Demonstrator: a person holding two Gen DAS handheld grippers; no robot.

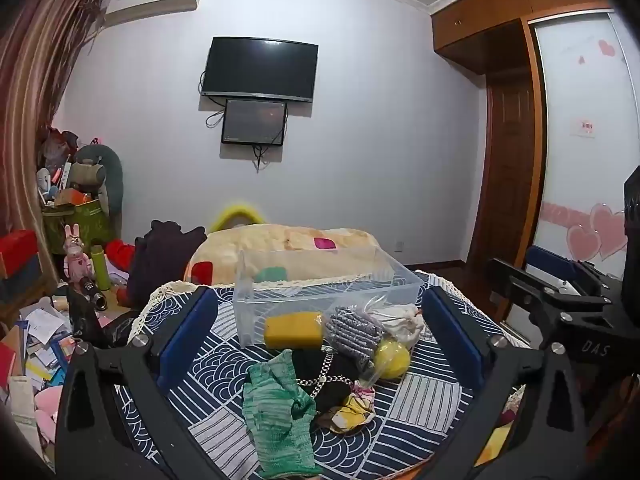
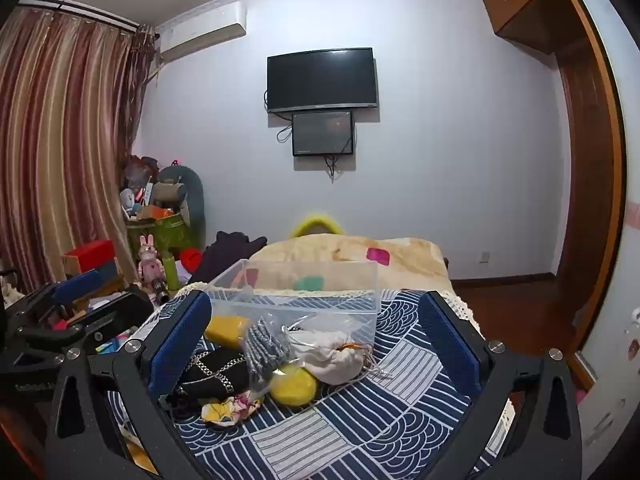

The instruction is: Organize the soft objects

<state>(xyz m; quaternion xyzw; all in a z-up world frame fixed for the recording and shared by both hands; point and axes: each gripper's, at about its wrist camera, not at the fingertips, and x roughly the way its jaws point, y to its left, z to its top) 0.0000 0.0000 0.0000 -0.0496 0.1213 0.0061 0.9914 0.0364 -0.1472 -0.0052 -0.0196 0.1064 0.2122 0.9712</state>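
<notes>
Nearest the left wrist camera lies the green glove (image 1: 280, 412), flat on the patterned surface (image 1: 420, 412). Its long axis runs from near-right to far-left, cuff toward the camera. It sits between the fingers of the left gripper (image 1: 318, 334), slightly left of centre and nearer than the fingertips.

Both grippers are released, with fingers spread to their widest and nothing between the pads. The right gripper (image 2: 316, 338) is equally unloaded.

Remaining soft items form one cluster beyond the glove:
- black cloth with chain (image 1: 326, 376), touching the glove's far edge;
- floral scrap (image 1: 350, 410), just right of the glove;
- yellow ball (image 1: 392, 358);
- bagged grey knit (image 1: 354, 334);
- white pouch (image 2: 334, 356);
- yellow sponge (image 1: 294, 330), against the near wall of the clear bin (image 1: 404, 280).

The bin stands directly behind the cluster and appears empty, so sorting has probably not begun.

Judged from the layout, the left gripper is nearer the glove, while the pouch and ball lie centred between the right fingers. For the glove, the likely requirement is to lower the left fingers and close across its short axis, avoiding the chain.
</notes>
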